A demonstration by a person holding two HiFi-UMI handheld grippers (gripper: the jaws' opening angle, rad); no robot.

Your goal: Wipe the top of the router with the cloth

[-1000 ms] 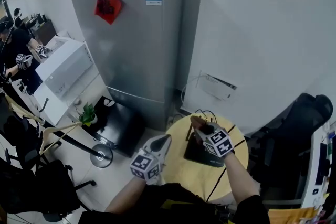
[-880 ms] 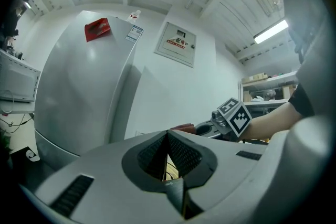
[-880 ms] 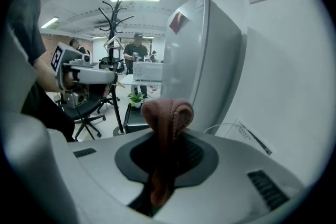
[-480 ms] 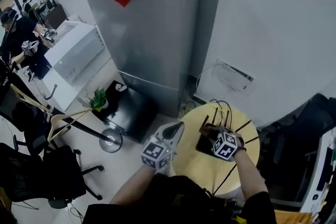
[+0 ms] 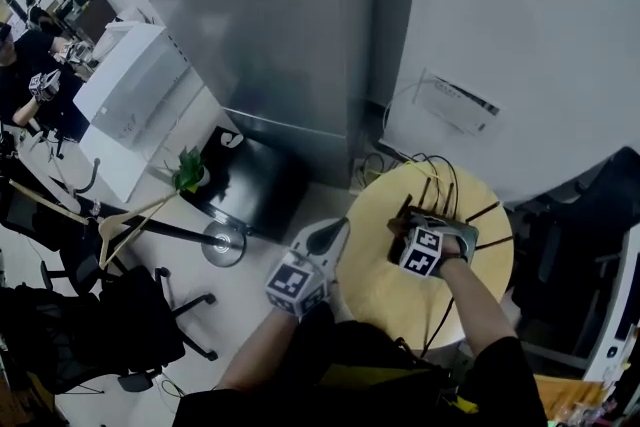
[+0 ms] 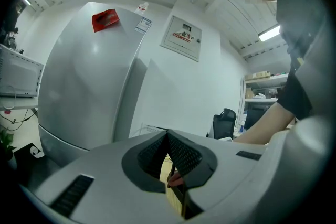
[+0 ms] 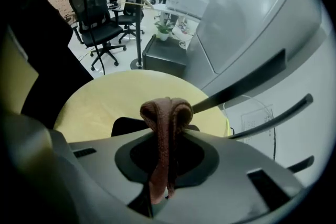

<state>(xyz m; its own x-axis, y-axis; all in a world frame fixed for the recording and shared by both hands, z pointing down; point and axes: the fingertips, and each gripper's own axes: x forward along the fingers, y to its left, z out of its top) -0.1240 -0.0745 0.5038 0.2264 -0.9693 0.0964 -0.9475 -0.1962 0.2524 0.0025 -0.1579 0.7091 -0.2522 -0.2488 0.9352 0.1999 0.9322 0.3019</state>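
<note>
The right tool point(image 7: 164, 140) pinches a folded rust-brown cloth point(image 7: 165, 113) at the flat black router point(image 7: 126, 126) on the round yellow desk point(image 7: 100, 105). The left tool point(image 6: 169, 140) hangs closed and empty. A careless sweep could snag the thin black antennas point(image 7: 241, 84) and drag the unbraced router.

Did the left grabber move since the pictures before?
No, not noticeably. The left gripper still hangs just off the left rim of the round yellow table, as it did earlier.
</note>
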